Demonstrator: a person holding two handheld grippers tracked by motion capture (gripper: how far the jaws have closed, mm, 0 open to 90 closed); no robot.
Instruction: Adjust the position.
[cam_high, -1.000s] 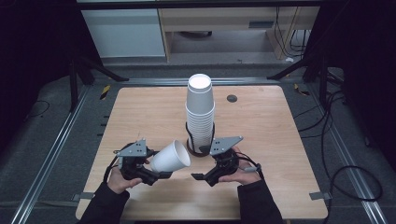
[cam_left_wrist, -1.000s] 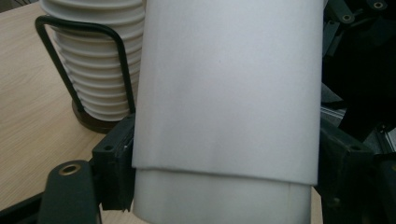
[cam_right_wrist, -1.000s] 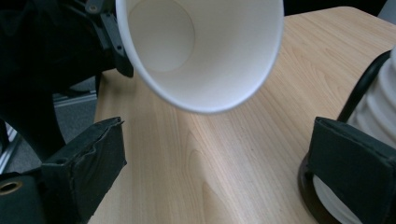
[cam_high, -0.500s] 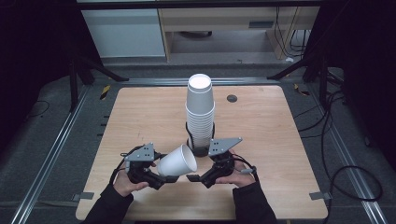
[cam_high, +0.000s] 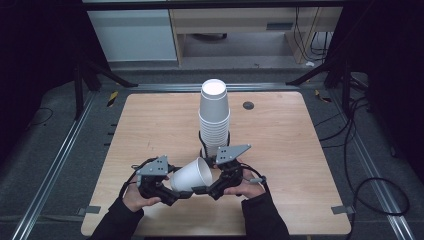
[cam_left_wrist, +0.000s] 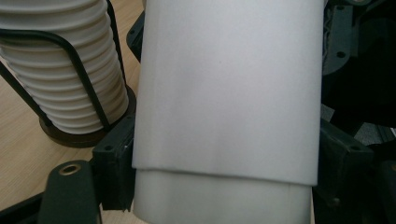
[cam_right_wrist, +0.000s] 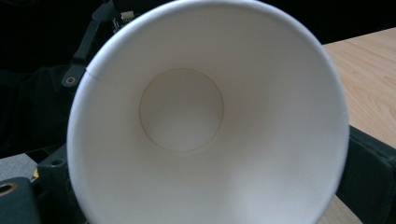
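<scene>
Paper cup (cam_high: 190, 176) lies on its side between both grippers, just above the surface (cam_high: 150, 125) near its front edge, before the stacked cups (cam_high: 214, 117). The left gripper (cam_high: 175, 192) pinches its walls; whether the right gripper (cam_high: 202, 190) fingers grip its rim I cannot tell. Squeezing harder could crush it; a poor handover could drop it.

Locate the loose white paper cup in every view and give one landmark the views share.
High view: paper cup lies sideways between both grippers, low centre.
Left gripper view: its side wall fills the centre.
Right gripper view: its open mouth faces the camera.
Shared landmark: cup stack.
</scene>
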